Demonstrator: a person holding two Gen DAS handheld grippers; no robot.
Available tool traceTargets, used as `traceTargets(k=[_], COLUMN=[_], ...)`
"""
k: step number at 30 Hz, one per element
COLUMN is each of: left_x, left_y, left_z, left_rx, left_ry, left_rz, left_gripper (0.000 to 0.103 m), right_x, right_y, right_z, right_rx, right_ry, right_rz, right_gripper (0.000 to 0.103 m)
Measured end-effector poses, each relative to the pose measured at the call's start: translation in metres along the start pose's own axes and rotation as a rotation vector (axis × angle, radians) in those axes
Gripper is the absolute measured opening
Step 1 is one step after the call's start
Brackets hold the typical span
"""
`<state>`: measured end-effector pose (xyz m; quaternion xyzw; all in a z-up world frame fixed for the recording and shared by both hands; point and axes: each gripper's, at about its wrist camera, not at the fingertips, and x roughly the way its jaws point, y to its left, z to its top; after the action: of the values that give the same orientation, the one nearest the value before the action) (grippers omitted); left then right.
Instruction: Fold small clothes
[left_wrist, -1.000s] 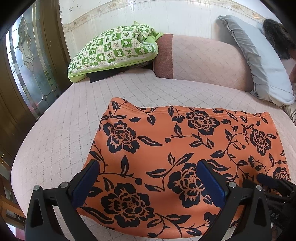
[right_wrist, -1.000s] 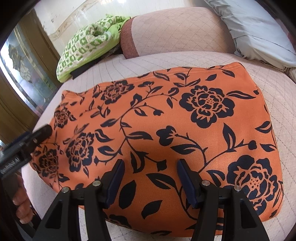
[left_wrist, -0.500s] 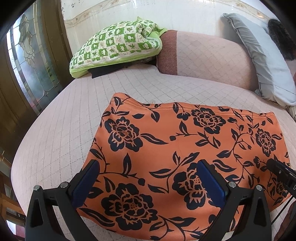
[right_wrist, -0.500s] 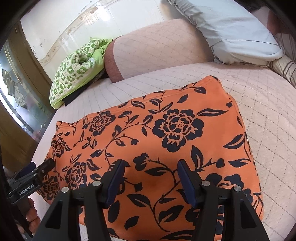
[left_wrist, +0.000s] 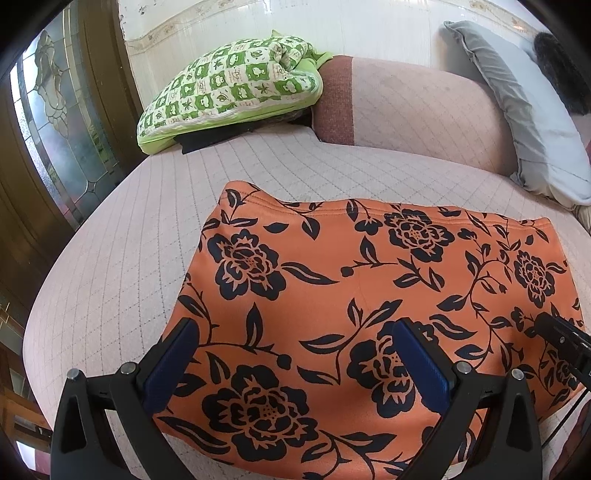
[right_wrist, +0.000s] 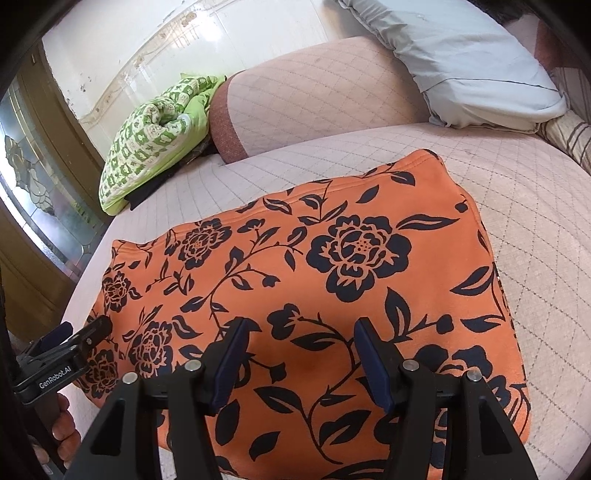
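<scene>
An orange garment with a black flower print (left_wrist: 369, 295) (right_wrist: 314, 280) lies flat on the pink quilted bed, its hemmed edge at the far side. My left gripper (left_wrist: 295, 332) hovers over its near left part, jaws wide apart, nothing between the blue pads. My right gripper (right_wrist: 301, 328) hovers over the near right part, also open and empty. The left gripper's black finger (right_wrist: 85, 336) shows at the left edge of the right wrist view, held by a hand (right_wrist: 61, 424). A tip of the right gripper (left_wrist: 561, 336) shows at the right of the left wrist view.
The bed surface (left_wrist: 140, 229) curves off to the left toward a wooden door with leaded glass (left_wrist: 55, 122). A green checked quilt (left_wrist: 232, 85) and a pink bolster (left_wrist: 413, 107) lie at the head, and a grey pillow (left_wrist: 532, 122) sits far right.
The right gripper drew back and tilted, so more of the bed past the garment's right edge shows. The left gripper has stayed in place. The garment has not moved.
</scene>
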<state>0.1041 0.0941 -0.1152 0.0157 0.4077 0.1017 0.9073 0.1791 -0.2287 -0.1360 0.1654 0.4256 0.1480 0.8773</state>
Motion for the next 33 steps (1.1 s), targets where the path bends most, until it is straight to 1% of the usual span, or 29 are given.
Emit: traceTargets(k=[33], left_x=[-0.0035], left_y=[-0.0003], left_z=[0.0002], left_rx=[0.005], left_ry=[-0.008], left_rz=[-0.005], left_gripper=[0.103], right_x=[-0.0012], right_y=[0.0012], right_z=[-0.0001], right_rx=[-0.002], right_ry=[-0.005], right_rz=[0.001], right_gripper=[0.063])
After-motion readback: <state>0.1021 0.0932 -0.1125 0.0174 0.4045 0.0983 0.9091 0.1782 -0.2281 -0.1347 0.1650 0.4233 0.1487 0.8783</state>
